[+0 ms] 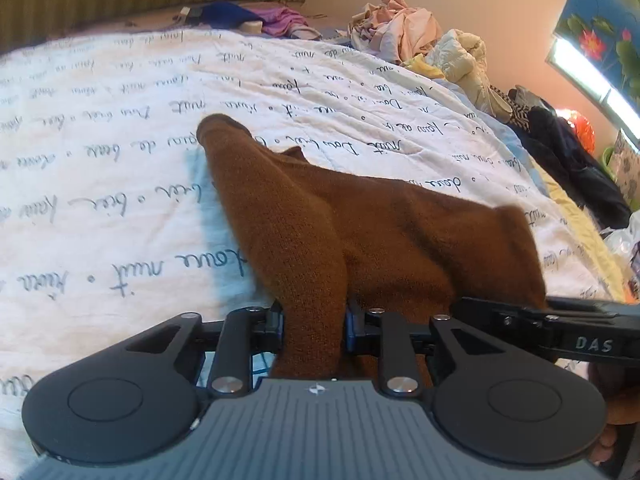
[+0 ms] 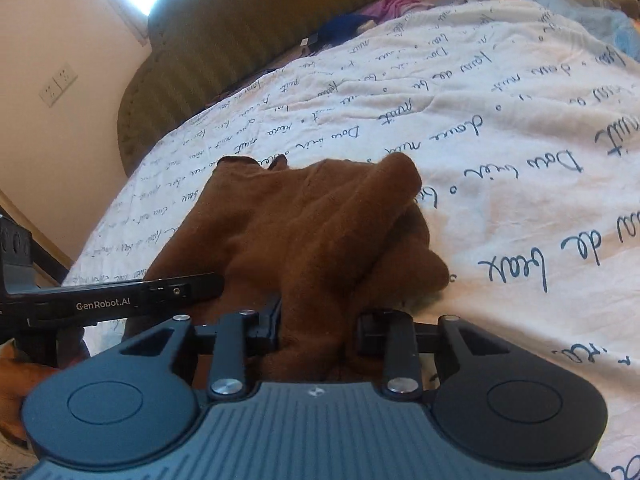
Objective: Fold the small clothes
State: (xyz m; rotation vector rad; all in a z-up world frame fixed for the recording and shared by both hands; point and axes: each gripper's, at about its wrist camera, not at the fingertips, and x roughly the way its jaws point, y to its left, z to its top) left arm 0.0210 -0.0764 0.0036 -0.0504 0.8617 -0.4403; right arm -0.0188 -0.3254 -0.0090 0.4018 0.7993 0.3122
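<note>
Left tool (image 1: pixel 314 330) is clamped on a fold of the brown knit garment (image 1: pixel 360 224), which lies on the white script-printed quilt (image 1: pixel 120 128) covering the bed. Right tool (image 2: pixel 318 330) likewise grips the garment's near edge, cloth bunched between its pads. Loose clothes pile (image 1: pixel 400 32) sits at far right.

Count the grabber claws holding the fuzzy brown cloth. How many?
2. The left gripper pinches the fuzzy brown knitted cloth's near edge; the right gripper pinches the near edge beside it.
</note>
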